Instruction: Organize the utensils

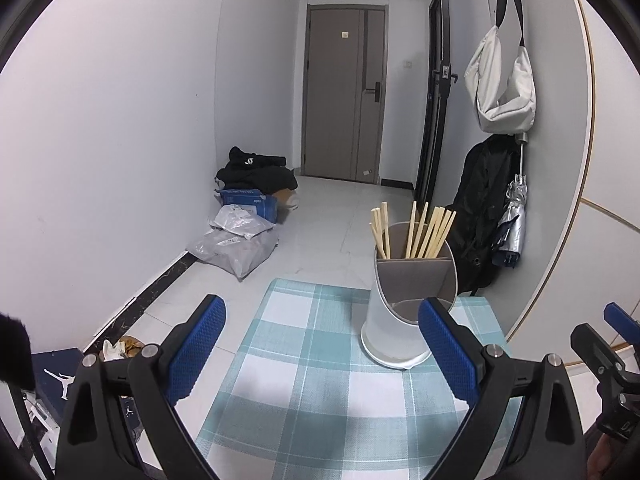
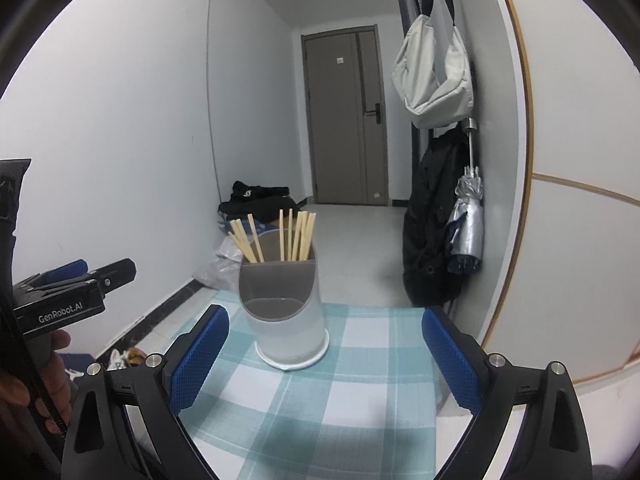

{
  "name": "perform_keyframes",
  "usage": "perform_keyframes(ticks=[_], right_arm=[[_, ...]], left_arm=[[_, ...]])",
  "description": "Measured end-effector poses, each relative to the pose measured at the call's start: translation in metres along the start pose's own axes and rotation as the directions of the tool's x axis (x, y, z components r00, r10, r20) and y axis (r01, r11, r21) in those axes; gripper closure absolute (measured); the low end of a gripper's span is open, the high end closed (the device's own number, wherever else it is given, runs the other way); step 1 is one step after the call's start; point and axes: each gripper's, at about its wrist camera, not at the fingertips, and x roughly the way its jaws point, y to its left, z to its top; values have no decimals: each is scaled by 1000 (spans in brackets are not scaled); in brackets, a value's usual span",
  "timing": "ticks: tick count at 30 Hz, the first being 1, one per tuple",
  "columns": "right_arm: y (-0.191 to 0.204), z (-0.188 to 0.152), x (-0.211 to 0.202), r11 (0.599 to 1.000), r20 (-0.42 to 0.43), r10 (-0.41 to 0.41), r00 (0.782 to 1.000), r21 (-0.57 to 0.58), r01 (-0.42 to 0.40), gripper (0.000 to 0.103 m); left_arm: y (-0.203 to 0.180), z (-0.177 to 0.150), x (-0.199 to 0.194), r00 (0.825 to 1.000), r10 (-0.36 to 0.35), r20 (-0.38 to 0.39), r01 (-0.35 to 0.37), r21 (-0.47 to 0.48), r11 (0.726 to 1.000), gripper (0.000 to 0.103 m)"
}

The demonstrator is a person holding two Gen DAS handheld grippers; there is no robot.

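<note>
Both jaws agape before chopstick holder (image 2: pixel 285 304)

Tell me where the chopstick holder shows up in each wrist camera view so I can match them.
Left wrist: the chopstick holder stands right of centre, by the left gripper's right finger.
Right wrist: the holder stands just left of centre, ahead of the open right gripper.
Shared landmark: the checked tablecloth beneath it.

Chopsticks (image 2: pixel 276 238) – lower ends hidden inside holder (image 2: pixel 286 312); count unclear.
</note>
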Motion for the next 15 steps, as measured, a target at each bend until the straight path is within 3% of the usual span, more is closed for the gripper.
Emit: perform_keyframes(ticks=[15], right_arm=[[-1,-1,7,999,-27,1,1000,34,0,5]], left_arm=[[5,3,2,1000,-8,-13,8,-24,1000,8]])
